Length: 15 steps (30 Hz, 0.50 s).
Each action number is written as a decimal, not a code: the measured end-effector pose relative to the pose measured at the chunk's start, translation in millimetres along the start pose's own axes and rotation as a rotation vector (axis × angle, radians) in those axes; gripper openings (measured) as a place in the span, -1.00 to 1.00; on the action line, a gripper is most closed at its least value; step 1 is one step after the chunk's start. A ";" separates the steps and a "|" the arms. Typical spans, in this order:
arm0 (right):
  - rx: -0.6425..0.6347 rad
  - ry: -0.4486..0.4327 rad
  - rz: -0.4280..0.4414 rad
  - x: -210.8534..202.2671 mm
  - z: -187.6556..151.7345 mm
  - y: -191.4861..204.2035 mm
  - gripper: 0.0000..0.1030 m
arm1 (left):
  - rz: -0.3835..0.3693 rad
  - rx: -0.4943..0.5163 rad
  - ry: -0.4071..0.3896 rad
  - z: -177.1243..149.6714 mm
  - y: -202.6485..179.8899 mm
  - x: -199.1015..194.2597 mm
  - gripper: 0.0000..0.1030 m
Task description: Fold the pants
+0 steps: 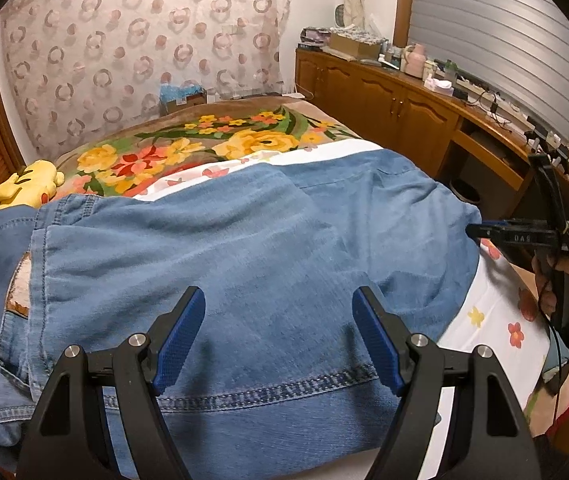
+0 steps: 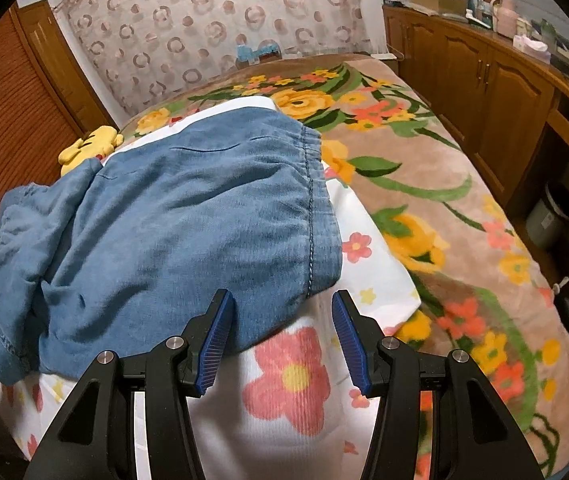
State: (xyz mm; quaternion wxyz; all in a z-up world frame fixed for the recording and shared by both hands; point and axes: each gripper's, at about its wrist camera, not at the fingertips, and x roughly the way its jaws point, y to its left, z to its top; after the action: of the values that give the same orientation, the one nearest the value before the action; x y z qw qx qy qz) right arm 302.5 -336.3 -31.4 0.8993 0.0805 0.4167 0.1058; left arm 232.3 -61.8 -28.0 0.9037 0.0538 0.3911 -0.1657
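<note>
Blue denim pants (image 1: 252, 240) lie folded over on a white flowered sheet (image 1: 484, 320) on the bed. My left gripper (image 1: 278, 300) is open, its blue pads spread just above the hem end of the pants, holding nothing. My right gripper (image 2: 282, 300) is open at the waistband corner of the pants (image 2: 188, 216), with the cloth edge between its pads. It also shows in the left wrist view (image 1: 474, 230), at the right edge of the pants. The white sheet (image 2: 292, 408) lies under the pads.
A brown flowered blanket (image 2: 464, 216) covers the bed. A yellow plush toy (image 1: 28, 186) lies at the left edge. A wooden cabinet (image 1: 396, 100) with clutter runs along the right side, a bin (image 2: 550, 216) below it. A patterned curtain (image 1: 144, 48) hangs behind.
</note>
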 end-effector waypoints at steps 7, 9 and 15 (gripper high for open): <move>-0.021 -0.059 0.007 -6.2 4.0 9.3 -0.77 | 0.010 -0.002 0.002 -3.8 2.8 -2.6 0.49; -0.040 -0.086 0.002 -12.3 4.6 14.9 -0.87 | 0.015 -0.007 -0.003 -5.5 4.4 -4.4 0.49; -0.083 -0.168 0.032 -38.4 4.7 35.2 -0.91 | 0.025 -0.031 -0.029 -10.2 17.3 -17.4 0.49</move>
State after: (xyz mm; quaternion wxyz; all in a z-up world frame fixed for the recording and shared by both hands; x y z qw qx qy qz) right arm 277.5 -312.6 7.9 0.9319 0.0582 0.3335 0.1302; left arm 220.0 -38.7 -23.0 0.9120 0.0422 0.3799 -0.1490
